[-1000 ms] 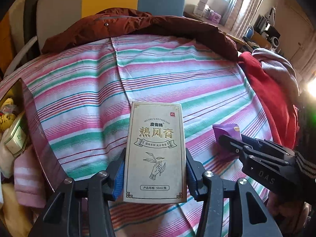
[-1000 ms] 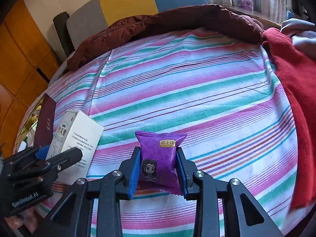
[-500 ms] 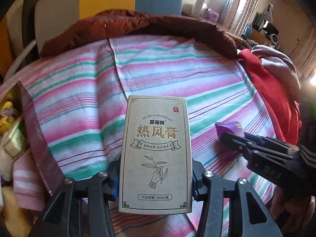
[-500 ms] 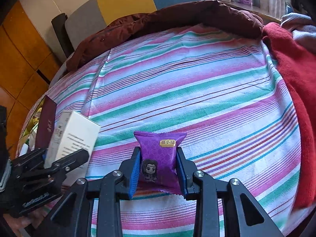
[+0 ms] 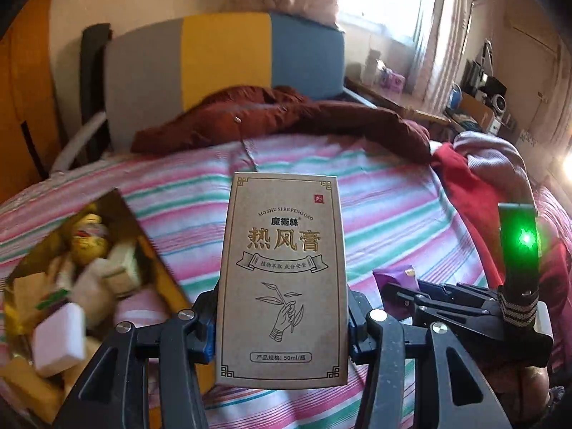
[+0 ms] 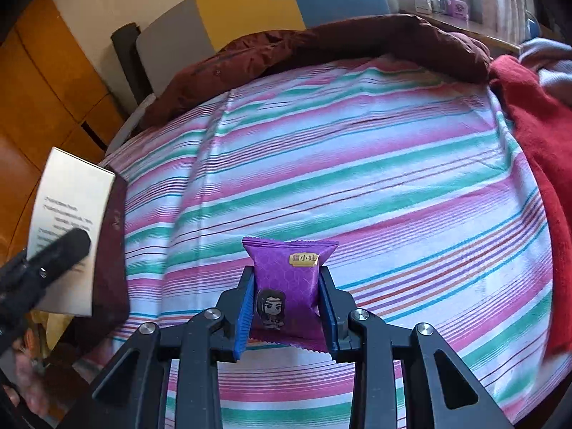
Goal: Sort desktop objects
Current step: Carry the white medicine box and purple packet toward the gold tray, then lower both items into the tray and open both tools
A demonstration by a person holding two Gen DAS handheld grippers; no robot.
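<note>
My left gripper [image 5: 280, 325] is shut on a tan cardboard box [image 5: 282, 279] with Chinese print and holds it upright, lifted above the striped bedspread [image 5: 386, 207]. The box also shows at the left of the right wrist view [image 6: 68, 228], with the left gripper's finger across it. My right gripper [image 6: 286, 304] is shut on a purple snack packet [image 6: 287, 279] with a cartoon figure, just above the striped cloth. The right gripper and the packet's tip [image 5: 397, 273] show at the right of the left wrist view.
An open container [image 5: 157, 254] with several small boxes and packets lies at lower left. A dark red jacket [image 5: 286, 121] lies along the far edge. Red and grey clothes [image 5: 475, 178] are heaped at the right. A headboard stands behind.
My left gripper has lifted and tilted up with the box, and has swung toward the open container at the left. The right gripper with the packet has barely moved.
</note>
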